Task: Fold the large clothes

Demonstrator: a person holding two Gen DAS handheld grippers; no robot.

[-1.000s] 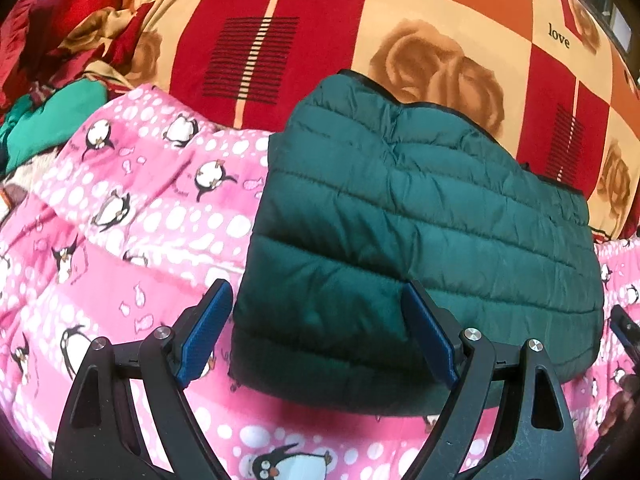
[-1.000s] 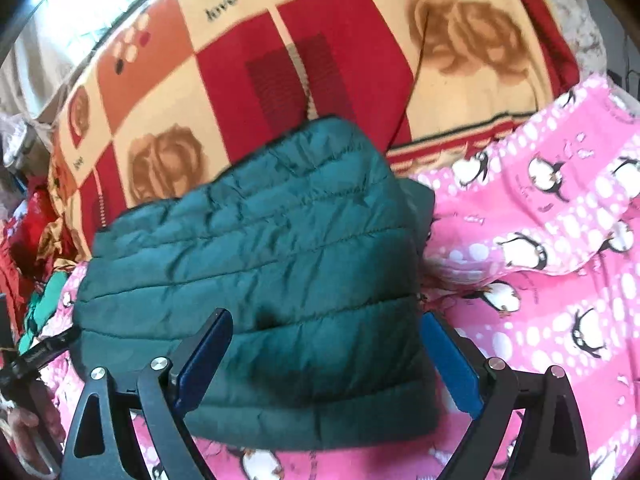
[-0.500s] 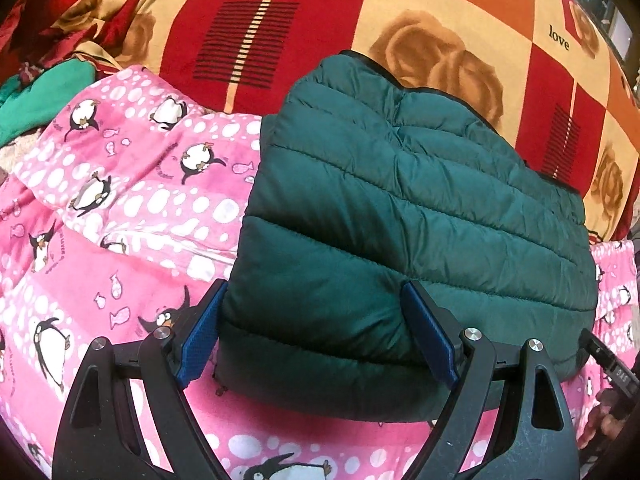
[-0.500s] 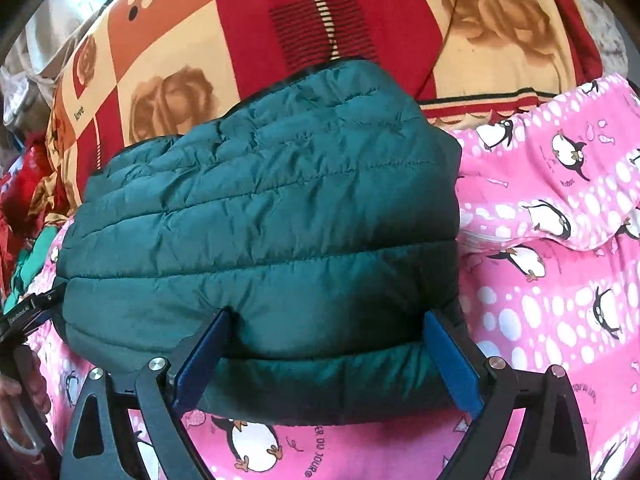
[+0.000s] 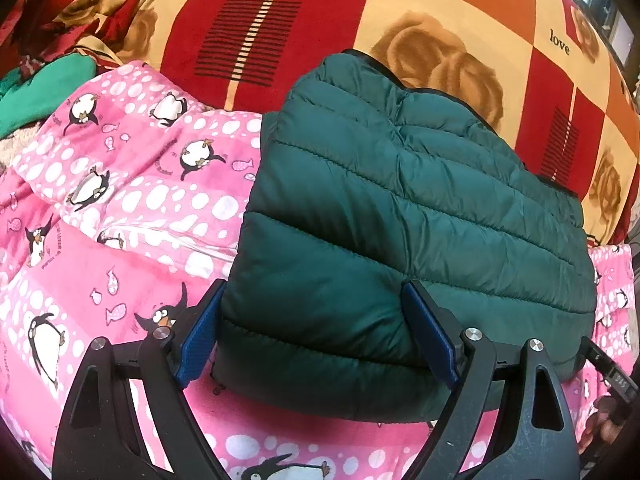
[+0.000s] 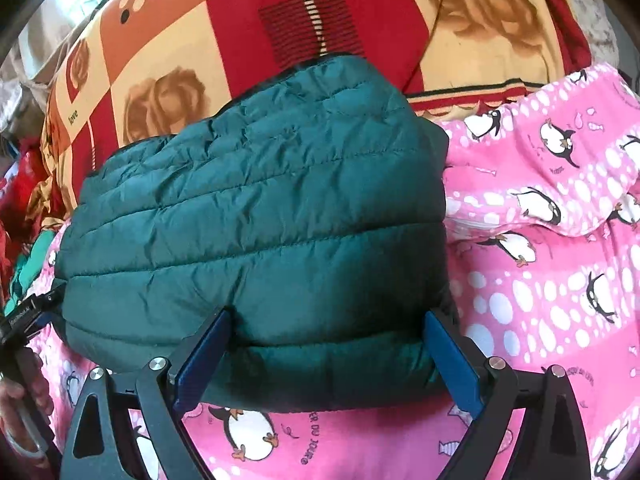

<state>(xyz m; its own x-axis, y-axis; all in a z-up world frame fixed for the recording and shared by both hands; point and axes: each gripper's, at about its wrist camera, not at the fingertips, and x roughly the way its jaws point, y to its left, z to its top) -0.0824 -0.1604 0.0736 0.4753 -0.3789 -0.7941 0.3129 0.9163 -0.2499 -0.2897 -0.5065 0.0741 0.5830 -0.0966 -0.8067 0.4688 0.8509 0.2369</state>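
Note:
A dark green quilted puffer jacket [image 5: 400, 200] lies folded into a thick pad on a pink penguin blanket [image 5: 120, 200]. My left gripper [image 5: 313, 286] is open wide and straddles the jacket's near left corner: one blue pad sits at its left edge, the other sinks into its top. In the right wrist view the jacket [image 6: 260, 200] fills the middle. My right gripper [image 6: 328, 314] is open wide too, with the near right corner bulging between its fingers. Neither pair of pads pinches the cloth.
A red, orange and cream rose-patterned blanket [image 5: 360, 8] lies behind the jacket. A light green cloth [image 5: 40, 88] lies at the far left. The pink blanket [image 6: 560, 240] is rumpled on the right. A hand [image 6: 16, 400] on the other gripper shows at the left edge.
Both grippers have come down and closer onto the jacket's near edge. The left one now has the jacket's left corner between its fingers. The jaws have stayed wide.

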